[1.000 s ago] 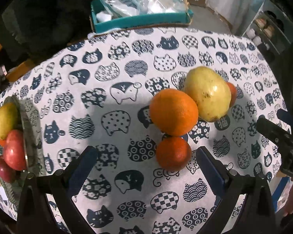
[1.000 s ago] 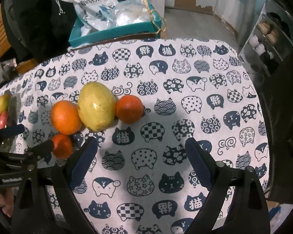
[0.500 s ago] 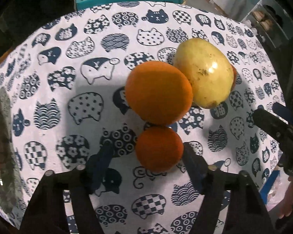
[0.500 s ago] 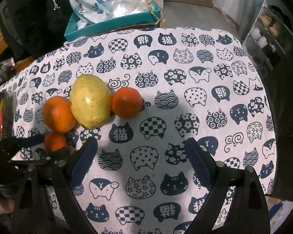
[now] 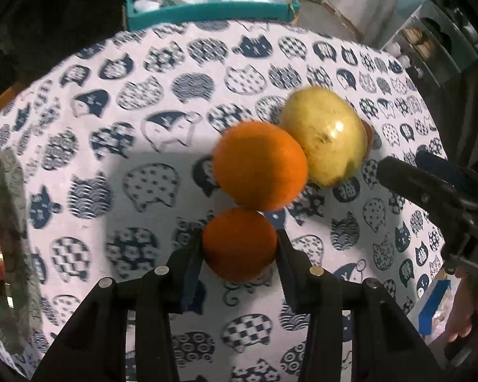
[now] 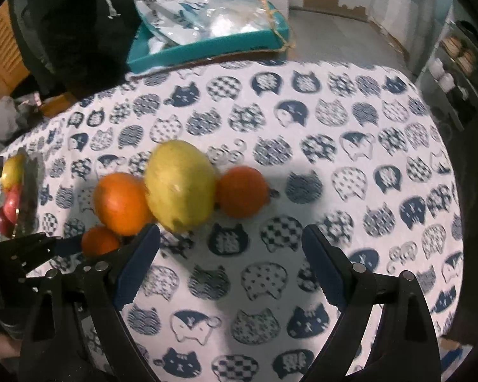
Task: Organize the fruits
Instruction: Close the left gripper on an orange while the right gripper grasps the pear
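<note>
A: Entry on the small orange [image 5: 239,246]. Position?

B: On the cat-print tablecloth [image 5: 111,159], nearest of the fruit cluster. The left gripper [image 5: 239,251] has its two fingers pressed against the fruit's left and right sides, clamped on it. Whether it is lifted off the cloth, I cannot tell.

A: Neighbours?

B: Just behind it, touching or nearly so, sits a larger orange [image 5: 259,165]. That one leans against a yellow-green pear-like fruit [image 5: 325,137]. In the right wrist view a third orange [image 6: 242,191] lies against the far side of the yellow fruit.

A: Right gripper [image 6: 231,267]?

B: Jaws spread wide, nothing between them, only cloth. It hovers beside the cluster, its left finger [image 6: 137,264] close to the gripped fruit.

A: Elsewhere?

B: At the table's left edge, a blurred basket [image 6: 28,191] holds red and yellow fruit [image 6: 11,187]. Beyond the table, a teal tray [image 6: 213,44] with plastic bags.
</note>
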A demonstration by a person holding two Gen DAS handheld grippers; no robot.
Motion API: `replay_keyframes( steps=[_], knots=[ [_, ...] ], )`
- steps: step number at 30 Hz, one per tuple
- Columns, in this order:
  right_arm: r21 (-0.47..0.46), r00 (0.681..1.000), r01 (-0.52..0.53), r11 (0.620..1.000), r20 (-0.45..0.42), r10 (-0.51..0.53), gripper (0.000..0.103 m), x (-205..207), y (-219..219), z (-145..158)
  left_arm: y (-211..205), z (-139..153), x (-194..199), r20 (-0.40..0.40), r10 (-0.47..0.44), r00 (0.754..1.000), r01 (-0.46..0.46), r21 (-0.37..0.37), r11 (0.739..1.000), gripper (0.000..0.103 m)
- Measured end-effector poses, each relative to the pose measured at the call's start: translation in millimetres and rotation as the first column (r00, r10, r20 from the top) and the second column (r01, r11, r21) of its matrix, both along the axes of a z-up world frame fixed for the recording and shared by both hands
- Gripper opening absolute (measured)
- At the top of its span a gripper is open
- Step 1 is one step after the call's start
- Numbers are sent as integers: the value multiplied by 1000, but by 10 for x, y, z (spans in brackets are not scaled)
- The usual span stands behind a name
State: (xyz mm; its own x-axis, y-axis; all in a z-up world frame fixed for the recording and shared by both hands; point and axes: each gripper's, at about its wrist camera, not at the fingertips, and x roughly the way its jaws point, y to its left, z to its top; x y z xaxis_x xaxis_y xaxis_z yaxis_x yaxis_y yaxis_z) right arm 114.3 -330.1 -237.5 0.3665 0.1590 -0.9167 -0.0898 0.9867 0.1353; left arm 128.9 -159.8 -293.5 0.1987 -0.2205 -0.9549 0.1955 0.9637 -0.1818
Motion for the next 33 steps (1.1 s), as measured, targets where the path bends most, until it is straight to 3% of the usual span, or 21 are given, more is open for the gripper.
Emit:
replay_keyframes(
  steps=[13,18,22,29,33],
  knots=[
    [38,997,-75,996,-29,76,87,425,303,-188,510,189,189,73,106,992,-107,13,994,45],
    [3,995,-95,995,-21,95,82,490,398,-200,561,174,238,73,125,989,-126,10,992,45],
    [-78,987,-159,984,-30,157,75,468,557,-232,564,140,241,62,123,990,-123,6,992,45],
    [2,986,-129,992,-101,129,71,500,479,-268,553,129,244,56,118,991,-118,-2,993,45],
    [-11,985,-126,992,-117,124,70,444,500,-259,582,128,247,54,124,991,-124,-5,992,45]
  ],
)
